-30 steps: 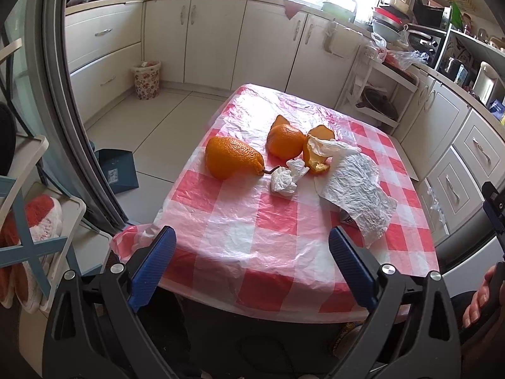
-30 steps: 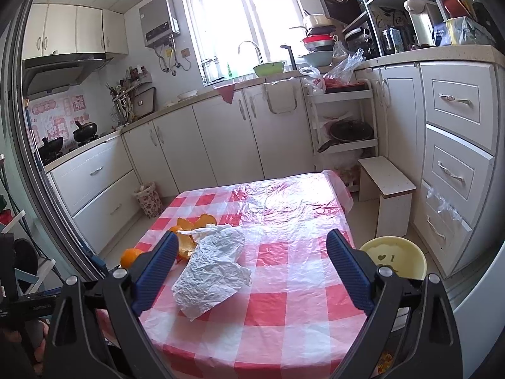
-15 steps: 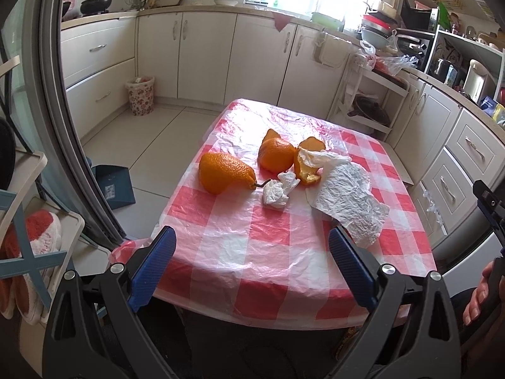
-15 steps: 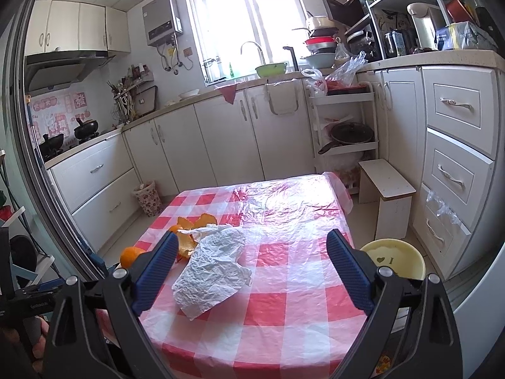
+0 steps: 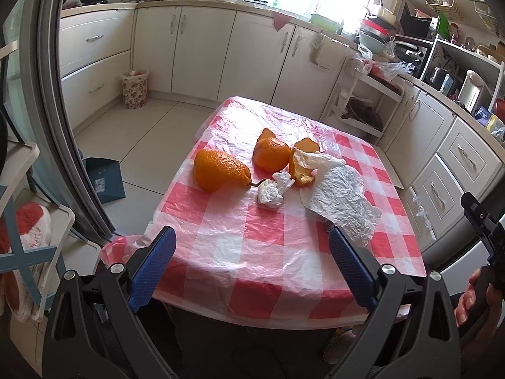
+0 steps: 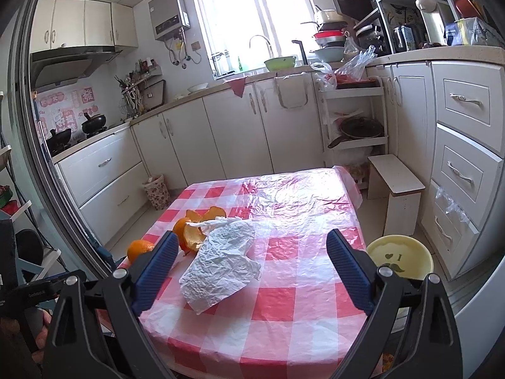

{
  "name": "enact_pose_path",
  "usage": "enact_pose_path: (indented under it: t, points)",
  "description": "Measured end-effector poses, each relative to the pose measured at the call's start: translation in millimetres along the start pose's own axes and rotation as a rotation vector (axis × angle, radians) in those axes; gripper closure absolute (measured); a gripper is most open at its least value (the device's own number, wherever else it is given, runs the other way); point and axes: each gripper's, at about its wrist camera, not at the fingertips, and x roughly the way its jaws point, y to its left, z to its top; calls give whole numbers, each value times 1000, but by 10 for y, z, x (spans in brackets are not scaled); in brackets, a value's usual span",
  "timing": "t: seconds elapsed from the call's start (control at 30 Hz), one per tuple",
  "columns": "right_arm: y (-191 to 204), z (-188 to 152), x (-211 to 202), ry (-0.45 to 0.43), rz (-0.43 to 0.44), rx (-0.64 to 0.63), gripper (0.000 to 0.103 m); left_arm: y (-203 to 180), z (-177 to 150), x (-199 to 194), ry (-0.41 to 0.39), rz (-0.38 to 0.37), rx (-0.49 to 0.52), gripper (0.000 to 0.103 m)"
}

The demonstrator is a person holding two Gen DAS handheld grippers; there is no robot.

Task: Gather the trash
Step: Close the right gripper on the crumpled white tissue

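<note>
Nothing collected yet: crumpled white paper sheet, small white tissue wad, orange peel all on bench. Left gripper, right gripper both spread apart, empty.

Two oranges, three peels, two papers.

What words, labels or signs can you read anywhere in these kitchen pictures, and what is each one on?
"I", after a heart and above a moustache drawing: on the yellow bowl.
Red wall stickers by the stove: large characters, too blurred to read.
Label on the blue dustpan: too small to read.
Print on the boxes on the counter: too blurred to read.
White lettering on the left claw's body: too small to read.
</note>
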Motion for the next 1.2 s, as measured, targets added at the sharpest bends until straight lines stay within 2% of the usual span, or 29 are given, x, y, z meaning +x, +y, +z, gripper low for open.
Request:
enact_pose_path:
  t: [0.13, 0.27, 0.33, 0.4, 0.53, 0.6, 0.73, 0.97, 1.07, 1.13, 1.2]
  points:
    - [72, -29, 106, 57, 26, -34, 12, -55, 55, 166, 45, -4, 21, 9]
    - [211, -65, 392, 163, 71, -78, 12, -164, 116, 374, 78, 74, 116, 9]
    - [325, -78, 516, 183, 110, -114, 12, -143, 179, 439, 80, 100, 125, 9]
    - [485, -81, 641, 205, 184, -155, 12, -44, 275, 452, 72, 108, 92, 9]
    - [944, -145, 946, 282, 358, -241, 12, 377, 519, 518, 65, 138, -78, 9]
    - [1141, -226, 1151, 333, 389, -255, 13, 543, 584, 565, 72, 146, -145, 10]
    - [1388, -397, 1653, 434, 398, -266, 30, 701, 658, 698, 97, 128, -213, 10]
    - [1429, -576, 2231, 521, 325, -244, 44, 641, 786, 979, 139, 104, -220, 9]
    - [1436, -609, 2281, 535, 315, -261, 62, 586, 873, 1136, 152, 112, -213, 9]
    - [1419, -621, 2260, 536, 310, -282, 81, 529, 924, 1274, 171, 111, -200, 9]
    - [1353, -587, 2213, 550, 328, -275, 85, 472, 953, 1399, 196, 112, -182, 9]
